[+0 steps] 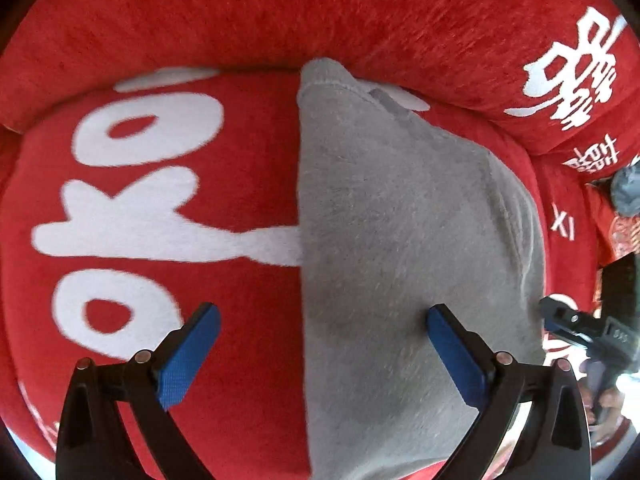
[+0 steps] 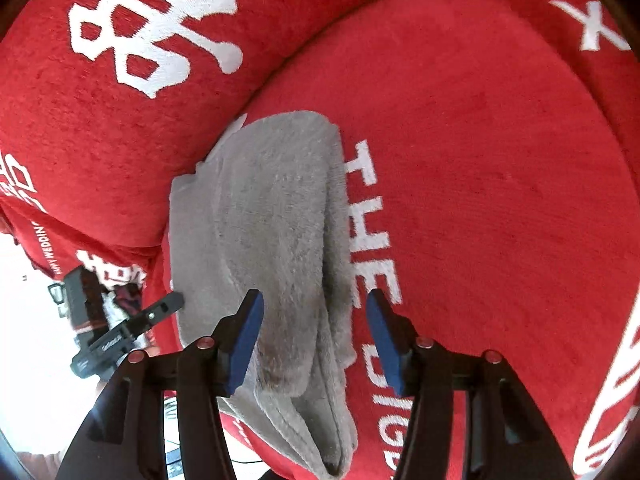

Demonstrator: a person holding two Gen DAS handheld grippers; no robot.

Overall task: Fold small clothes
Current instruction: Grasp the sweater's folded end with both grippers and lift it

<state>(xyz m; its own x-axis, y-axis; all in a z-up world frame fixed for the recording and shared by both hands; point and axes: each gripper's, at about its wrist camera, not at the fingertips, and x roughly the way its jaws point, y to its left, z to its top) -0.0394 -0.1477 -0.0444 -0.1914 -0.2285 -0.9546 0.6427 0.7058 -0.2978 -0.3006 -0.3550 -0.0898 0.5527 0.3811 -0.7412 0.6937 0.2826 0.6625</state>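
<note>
The left gripper (image 1: 320,320) hangs with jaws spread wide and nothing between the pads; its right finger sits over the grey cloth (image 1: 400,220), its left over the red cushion (image 1: 140,312) (white lettering on it). The right gripper (image 2: 315,308) stands partly open, gripping nothing, the folded cloth (image 2: 272,220) lying beneath and running beyond its left pad.

1. A folded grey fleece cloth (image 1: 400,240) lies centre-right on a red plush cushion with white lettering (image 1: 140,208).
2. The left gripper (image 1: 320,332), blue-padded, hangs spread wide at the bottom, clasping nothing.
</note>
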